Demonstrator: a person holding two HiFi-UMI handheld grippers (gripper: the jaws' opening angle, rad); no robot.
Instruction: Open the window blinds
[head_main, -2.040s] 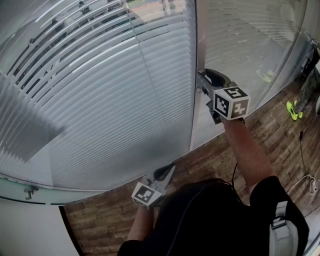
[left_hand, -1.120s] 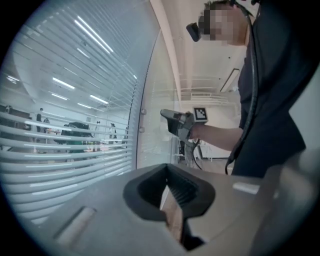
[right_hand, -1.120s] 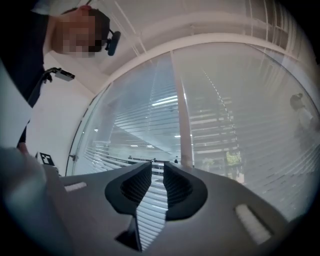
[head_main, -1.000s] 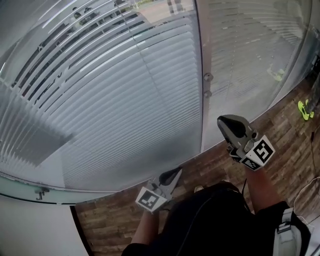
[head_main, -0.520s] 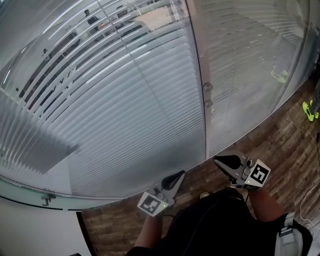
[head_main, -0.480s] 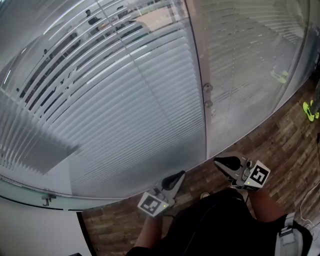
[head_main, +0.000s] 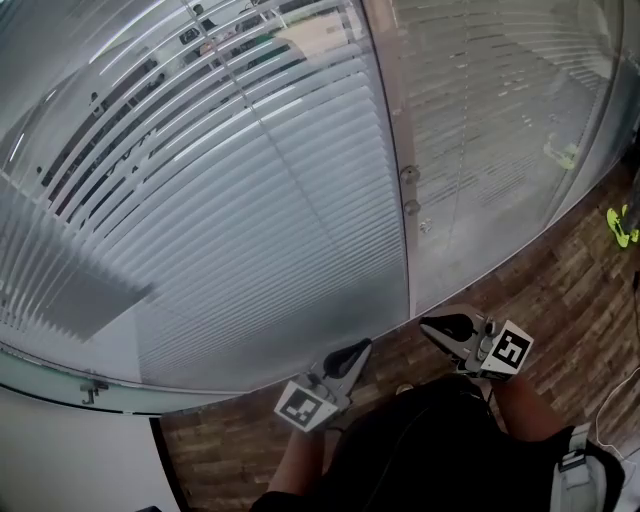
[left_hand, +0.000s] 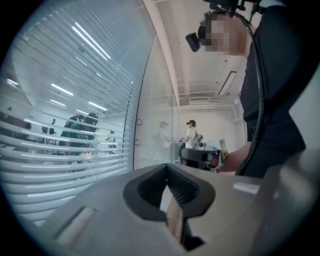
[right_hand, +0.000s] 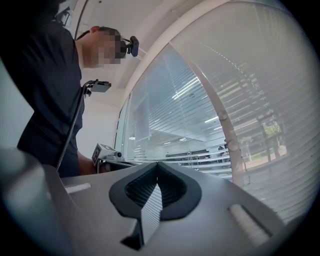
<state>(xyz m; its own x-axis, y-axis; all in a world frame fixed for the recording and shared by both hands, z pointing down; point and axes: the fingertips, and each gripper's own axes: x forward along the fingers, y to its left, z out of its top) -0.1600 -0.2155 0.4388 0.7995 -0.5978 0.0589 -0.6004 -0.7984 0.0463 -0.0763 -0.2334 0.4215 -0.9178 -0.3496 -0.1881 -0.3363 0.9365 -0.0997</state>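
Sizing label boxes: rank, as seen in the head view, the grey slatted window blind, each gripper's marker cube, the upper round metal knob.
Grey slatted window blind
Right gripper's marker cube and left gripper's marker cube: look alike
Upper round metal knob

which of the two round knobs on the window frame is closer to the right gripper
The lower knob. It sits directly beneath the upper knob on the frame post, and the right gripper is below both.
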